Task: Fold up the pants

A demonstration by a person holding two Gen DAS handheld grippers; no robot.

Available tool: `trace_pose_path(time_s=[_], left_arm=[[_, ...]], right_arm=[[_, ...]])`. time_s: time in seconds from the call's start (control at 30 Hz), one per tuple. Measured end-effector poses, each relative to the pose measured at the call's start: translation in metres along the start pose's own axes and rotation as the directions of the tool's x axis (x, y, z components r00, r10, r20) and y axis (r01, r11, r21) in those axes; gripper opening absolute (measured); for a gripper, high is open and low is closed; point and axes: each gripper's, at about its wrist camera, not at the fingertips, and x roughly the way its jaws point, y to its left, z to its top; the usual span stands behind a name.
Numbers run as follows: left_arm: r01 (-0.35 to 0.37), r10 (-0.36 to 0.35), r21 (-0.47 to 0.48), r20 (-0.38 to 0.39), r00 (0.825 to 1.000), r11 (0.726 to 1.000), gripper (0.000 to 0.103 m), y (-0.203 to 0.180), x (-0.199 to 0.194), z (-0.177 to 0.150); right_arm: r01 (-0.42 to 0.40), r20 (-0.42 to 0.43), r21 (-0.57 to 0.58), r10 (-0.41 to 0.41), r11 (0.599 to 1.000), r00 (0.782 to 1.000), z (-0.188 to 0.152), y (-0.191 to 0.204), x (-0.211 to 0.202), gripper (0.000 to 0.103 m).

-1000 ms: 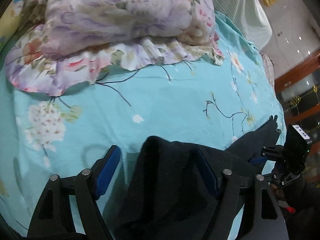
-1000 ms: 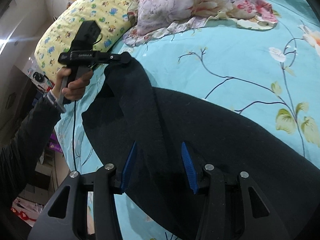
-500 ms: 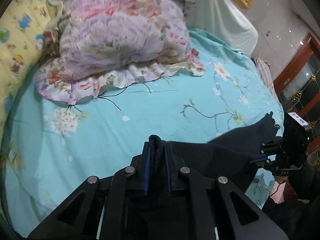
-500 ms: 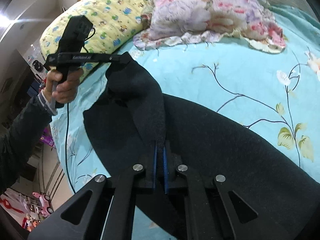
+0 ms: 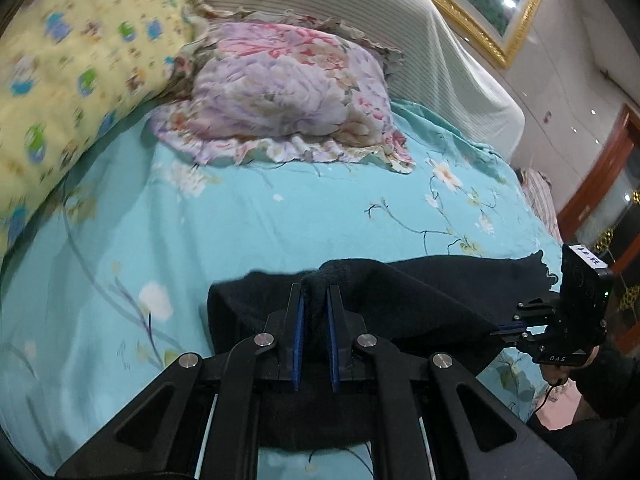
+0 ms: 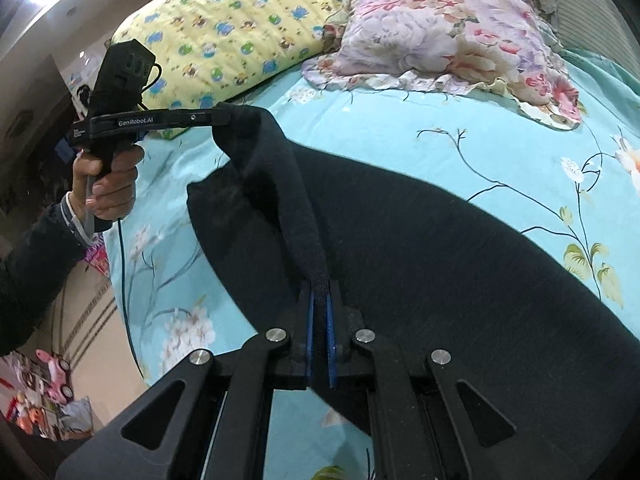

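Black pants (image 6: pixel 440 248) lie spread across the turquoise flowered bedsheet (image 6: pixel 400 136). My right gripper (image 6: pixel 319 292) is shut on the pants' edge, which rises in a taut band toward the other gripper. My left gripper (image 5: pixel 314 292) is shut on a bunched corner of the same pants (image 5: pixel 420 300), lifted off the sheet. In the right wrist view the left gripper (image 6: pixel 226 114) shows at upper left, held by a hand (image 6: pixel 108 184). In the left wrist view the right gripper (image 5: pixel 504 326) sits at the right edge, pinching the cloth.
A purple-pink floral pillow (image 5: pixel 288 96) and a yellow patterned pillow (image 5: pixel 60 92) lie at the head of the bed, before a striped covered headboard (image 5: pixel 420 40). A cable (image 6: pixel 124 280) hangs from the left gripper. Toys (image 6: pixel 56 376) lie on the floor beside the bed.
Both grippers went from open around the pants' edge to shut on it. The left gripper then lifted its corner and swung it across the bed; the right rose slightly.
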Motion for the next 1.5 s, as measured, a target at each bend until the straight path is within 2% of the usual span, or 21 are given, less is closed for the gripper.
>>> trace_pose_path(time_s=[0.4, 0.7, 0.9, 1.13, 1.17, 1.23, 1.27, 1.33, 1.4, 1.5], left_arm=[[-0.017, 0.021, -0.100, 0.032, 0.999, 0.995, 0.009, 0.007, -0.010, -0.039], [-0.035, 0.042, -0.157, 0.044, 0.998, 0.987, 0.009, 0.011, -0.013, -0.062], [-0.062, 0.068, -0.174, 0.029, 0.997, 0.983, 0.010, 0.011, -0.013, -0.074], [-0.097, 0.099, -0.255, -0.004, 0.995, 0.962, 0.009, 0.017, -0.019, -0.091], [-0.104, 0.106, -0.277, -0.010, 0.994, 0.955, 0.014, 0.018, -0.021, -0.094], [-0.095, 0.096, -0.323, -0.013, 0.995, 0.942, 0.018, 0.020, -0.024, -0.100], [-0.099, 0.102, -0.342, -0.009, 0.995, 0.935, 0.022, 0.020, -0.027, -0.103], [-0.095, 0.100, -0.364, -0.007, 0.995, 0.927, 0.029, 0.017, -0.030, -0.106], [-0.084, 0.092, -0.386, 0.001, 0.996, 0.919, 0.044, 0.011, -0.033, -0.108], [-0.057, 0.073, -0.430, 0.020, 0.997, 0.901, 0.058, 0.001, -0.036, -0.107]], right_arm=[[0.018, -0.014, -0.057, -0.019, 0.998, 1.000, -0.014, 0.011, -0.001, 0.006], [0.068, -0.032, -0.130, -0.072, 0.989, 0.997, -0.025, 0.023, 0.003, 0.006], [0.090, -0.048, -0.178, -0.101, 0.980, 0.994, -0.029, 0.029, 0.008, 0.006], [0.101, -0.041, -0.204, -0.111, 0.974, 0.993, -0.032, 0.033, 0.006, 0.013], [0.098, -0.039, -0.201, -0.108, 0.975, 0.993, -0.032, 0.032, 0.005, 0.015], [0.090, -0.041, -0.193, -0.099, 0.977, 0.994, -0.033, 0.031, 0.003, 0.030], [0.089, -0.037, -0.190, -0.097, 0.978, 0.995, -0.033, 0.031, 0.001, 0.033], [0.089, -0.015, -0.180, -0.093, 0.980, 0.996, -0.034, 0.031, -0.004, 0.033], [0.072, -0.008, -0.155, -0.074, 0.985, 0.997, -0.033, 0.028, -0.008, 0.033], [0.045, 0.015, -0.101, -0.044, 0.994, 0.999, -0.030, 0.019, -0.016, 0.033]])
